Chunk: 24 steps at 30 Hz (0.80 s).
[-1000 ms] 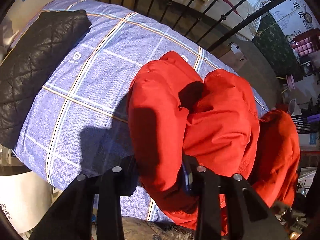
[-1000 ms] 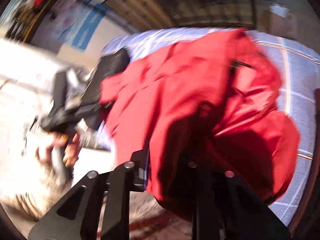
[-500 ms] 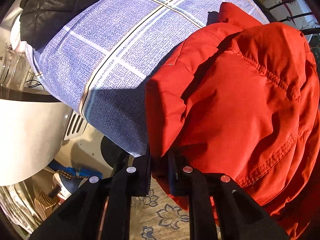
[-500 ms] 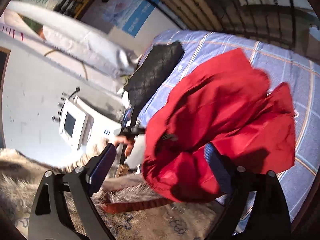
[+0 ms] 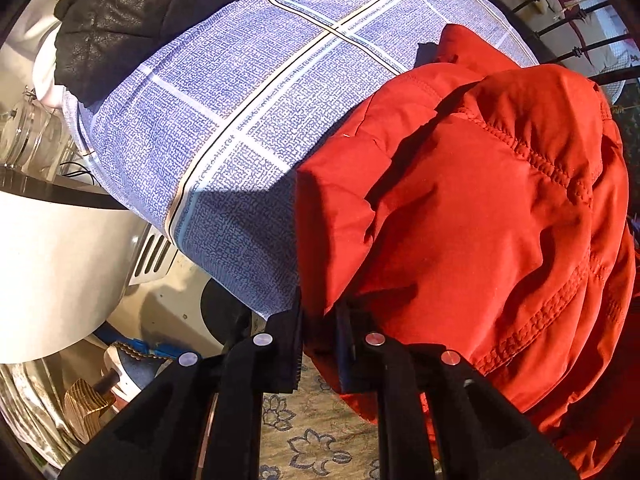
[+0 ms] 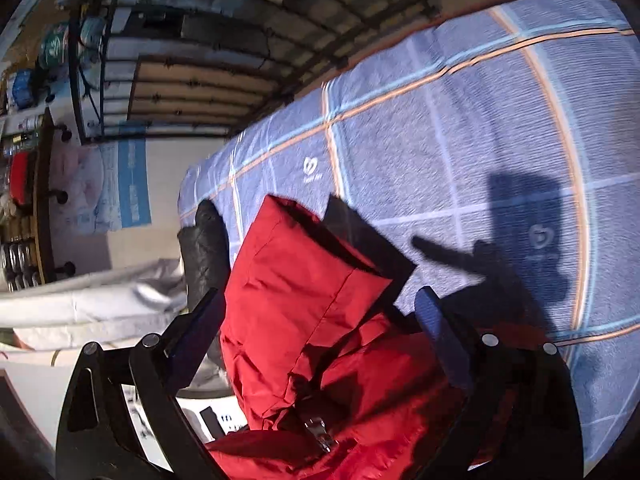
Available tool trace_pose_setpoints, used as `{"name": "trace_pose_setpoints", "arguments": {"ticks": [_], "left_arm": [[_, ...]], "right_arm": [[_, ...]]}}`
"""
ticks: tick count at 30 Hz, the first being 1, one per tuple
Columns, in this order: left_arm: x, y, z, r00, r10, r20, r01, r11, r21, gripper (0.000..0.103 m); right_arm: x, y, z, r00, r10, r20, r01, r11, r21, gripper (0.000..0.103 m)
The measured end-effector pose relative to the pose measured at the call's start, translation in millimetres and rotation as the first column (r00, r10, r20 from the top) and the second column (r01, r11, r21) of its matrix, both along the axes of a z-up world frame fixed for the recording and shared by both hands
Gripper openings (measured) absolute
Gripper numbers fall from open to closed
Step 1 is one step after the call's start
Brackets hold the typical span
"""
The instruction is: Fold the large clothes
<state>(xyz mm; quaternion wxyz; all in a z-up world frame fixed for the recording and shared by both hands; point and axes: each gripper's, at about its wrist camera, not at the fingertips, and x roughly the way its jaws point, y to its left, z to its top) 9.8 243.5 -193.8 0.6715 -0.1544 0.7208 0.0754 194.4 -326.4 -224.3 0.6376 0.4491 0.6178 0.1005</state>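
Note:
A large red padded jacket (image 5: 472, 208) lies bunched on the blue checked bedsheet (image 5: 248, 120), hanging over the near edge. My left gripper (image 5: 320, 328) is shut on the jacket's lower edge at the bed's edge. In the right wrist view the jacket (image 6: 304, 312) rises between the fingers, with one sleeve end pointing up. My right gripper (image 6: 316, 324) is open, its blue-padded fingers (image 6: 440, 332) wide apart on either side of the fabric without pinching it.
A black quilted garment (image 5: 132, 16) lies at the far left of the bed; it also shows in the right wrist view (image 6: 204, 248). A white appliance (image 5: 52, 272) stands below the bed's left edge. Patterned carpet (image 5: 316, 440) and shoes (image 5: 132, 364) are on the floor. A metal railing (image 6: 192, 92) is behind the bed.
My right gripper opened and let go of the jacket, then swung towards the bed. My left gripper closed on the jacket's edge and has stayed there.

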Motion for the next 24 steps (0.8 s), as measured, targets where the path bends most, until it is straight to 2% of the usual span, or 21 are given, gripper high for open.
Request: {"name": "trace_pose_setpoints", "arguments": {"ticks": [2,4,6,8,9,10,11,12,13,16,17,18,19,20,21,22,23,24], "left_arm": [[-2,0,-1,1.000,-0.001,0.005,0.001,1.000,0.008,0.013],[-3,-3,-1,1.000,-0.008,0.007,0.008,1.000,0.022,0.013],[-4,-3,0,1.000,-0.008,0.007,0.008,0.999,0.040,0.013],[-3,-1,2,1.000,0.002,0.011,-0.003,0.999,0.054,0.013],[-2,1,4,1.000,0.011,0.012,-0.011,0.998,0.063,0.013],[-1,4,5,1.000,0.019,0.017,-0.020,0.997,0.075,0.012],[0,7,8,0.999,0.028,0.029,-0.031,0.996,0.088,0.010],[2,11,11,0.998,0.035,0.047,-0.040,0.994,0.102,0.003],[4,16,18,0.997,0.037,0.074,-0.046,0.991,0.127,0.002],[15,34,44,0.986,0.040,0.159,-0.074,0.974,0.214,0.001],[20,40,49,0.985,0.039,0.169,-0.078,0.970,0.229,0.001],[24,48,53,0.985,0.041,0.168,-0.080,0.969,0.233,0.001],[28,53,54,0.987,0.043,0.155,-0.076,0.973,0.217,0.001],[31,55,54,0.989,0.039,0.141,-0.065,0.981,0.184,0.001],[31,57,56,0.988,0.044,0.149,-0.070,0.983,0.172,0.002],[29,54,56,0.985,0.054,0.165,-0.082,0.983,0.167,0.018],[27,51,56,0.982,0.058,0.179,-0.085,0.986,0.145,0.034],[23,47,56,0.980,0.057,0.190,-0.080,0.990,0.116,0.065]], "right_arm": [[16,34,-5,0.991,0.130,-0.012,-0.131,0.988,-0.083,0.094],[25,67,-10,0.972,0.235,-0.018,-0.234,0.957,-0.170,0.094],[40,94,-22,0.958,0.283,-0.044,-0.286,0.939,-0.192,0.093],[54,119,-28,0.936,0.349,-0.040,-0.351,0.923,-0.156,0.053],[57,139,-25,0.912,0.409,-0.021,-0.407,0.900,-0.156,0.021],[59,161,-15,0.879,0.476,0.005,-0.468,0.866,-0.179,0.014],[60,188,1,0.827,0.560,0.049,-0.535,0.811,-0.238,0.012],[61,212,21,0.774,0.625,0.102,-0.581,0.764,-0.280,0.008],[61,231,42,0.735,0.659,0.160,-0.608,0.745,-0.275,0.006],[61,278,118,0.661,0.634,0.401,-0.661,0.745,-0.088,0.003],[58,291,147,0.632,0.605,0.484,-0.686,0.728,-0.015,0.003],[55,304,174,0.599,0.566,0.566,-0.716,0.695,0.063,0.003],[53,313,194,0.576,0.536,0.618,-0.734,0.671,0.102,0.007],[52,319,211,0.557,0.513,0.654,-0.741,0.662,0.112,0.018],[54,324,219,0.547,0.514,0.660,-0.739,0.668,0.092,0.079],[60,326,219,0.553,0.551,0.625,-0.723,0.690,0.031,0.094],[65,324,210,0.574,0.575,0.583,-0.698,0.716,-0.019,0.098],[71,317,195,0.602,0.606,0.520,-0.670,0.738,-0.085,0.098]]}}
